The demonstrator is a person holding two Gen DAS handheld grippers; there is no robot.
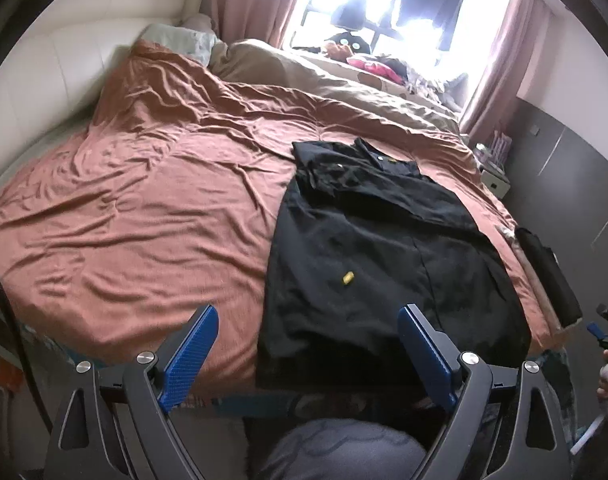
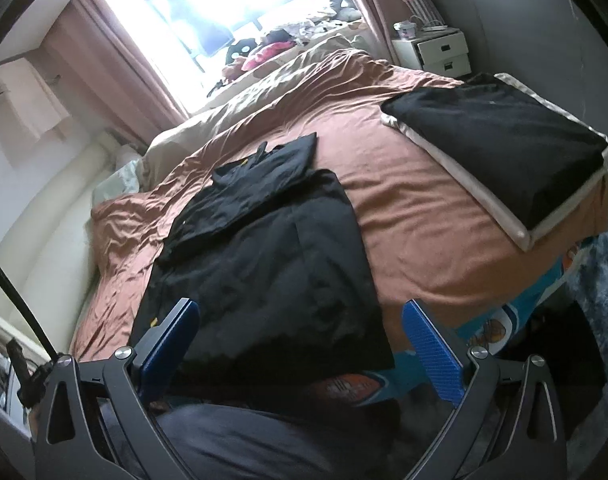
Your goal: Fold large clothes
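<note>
A large black garment [image 1: 376,248] lies flat on the rust-brown bed cover [image 1: 143,200], sleeves folded over its upper part, hem hanging at the bed's near edge. It has a small yellow tag [image 1: 347,279]. It also shows in the right wrist view [image 2: 263,248]. My left gripper [image 1: 308,320] is open and empty, held above the near edge by the hem. My right gripper [image 2: 301,316] is open and empty, also over the hem. A folded black garment [image 2: 500,152] rests on a white pad [image 2: 520,236] at the bed's right corner.
A white headboard [image 1: 63,60] runs along the left side. Beige bedding [image 1: 344,84] and a cluttered window sill [image 1: 384,64] lie at the far end. A white nightstand [image 2: 436,54] stands at the far right. A patterned sheet [image 2: 488,332] hangs below the cover.
</note>
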